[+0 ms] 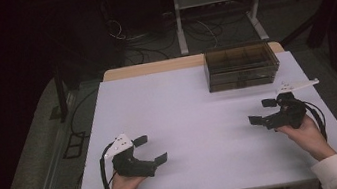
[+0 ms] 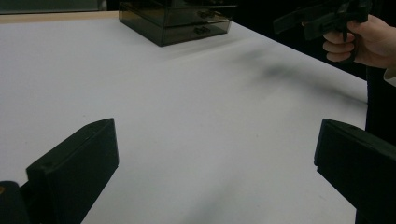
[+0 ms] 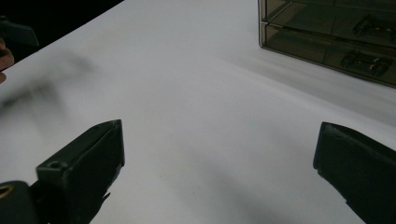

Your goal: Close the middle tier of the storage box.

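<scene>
A: Left claw (image 1: 150, 149), held in the person's left hand (image 1: 125, 184) near the desk's front left corner: how do its jaws stand?

B: Wide apart, nothing between them. In the left gripper view the two black jaws rise at the lower corners with bare white desk (image 2: 187, 116) between.

A: And the right claw (image 1: 263, 111)?

B: Held in the right hand (image 1: 306, 132) near the desk's right edge, jaws likewise spread and empty. The right gripper view shows bare desk between its jaws. A grey three-cornered plate (image 1: 296, 86) sits on top of it.

A: Where is the drawer box (image 1: 241, 66)?

B: At the far right of the desk, against the back edge. It is dark, see-through plastic, well apart from both claws but nearer the right one. In the right gripper view it stands at upper right, two stacked drawers with small handles (image 3: 357, 60) visible, both drawers closed.

A: Does either claw touch it?

B: No; both hover over open desk surface.
</scene>
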The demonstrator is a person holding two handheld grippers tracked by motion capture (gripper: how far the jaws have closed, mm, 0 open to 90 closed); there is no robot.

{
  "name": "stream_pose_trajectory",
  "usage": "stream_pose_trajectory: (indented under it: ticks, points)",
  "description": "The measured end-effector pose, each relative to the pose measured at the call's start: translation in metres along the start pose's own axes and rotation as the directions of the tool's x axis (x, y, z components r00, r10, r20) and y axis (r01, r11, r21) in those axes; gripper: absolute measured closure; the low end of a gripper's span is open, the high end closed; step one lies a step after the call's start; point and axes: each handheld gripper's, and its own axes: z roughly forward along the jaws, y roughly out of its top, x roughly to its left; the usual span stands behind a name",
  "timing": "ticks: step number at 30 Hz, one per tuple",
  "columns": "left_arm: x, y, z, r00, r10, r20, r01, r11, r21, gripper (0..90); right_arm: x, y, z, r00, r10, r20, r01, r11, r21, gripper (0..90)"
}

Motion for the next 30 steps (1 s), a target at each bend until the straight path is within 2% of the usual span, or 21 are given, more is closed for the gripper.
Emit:
stream_pose_trajectory:
  ticks: [11,17,30]
  points:
    - [0.0,0.0,0.0,1.0,-0.001,-0.002,0.001,1.0,0.001,0.0,0.005,-0.015,-0.004,1.0,0.006,-0.006,-0.006,1.0,-0.015,1.4]
    - [0.001,0.0,-0.001,1.0,-0.001,-0.003,0.001,1.0,-0.001,0.0,0.01,-0.022,-0.008,0.9999,-0.007,-0.008,0.006,0.999,-0.051,1.4]
    - [0.0,0.001,-0.002,1.0,0.003,-0.003,-0.003,1.0,-0.005,0.0,0.021,-0.038,-0.015,0.9992,-0.04,-0.005,0.039,0.996,-0.084,1.4]
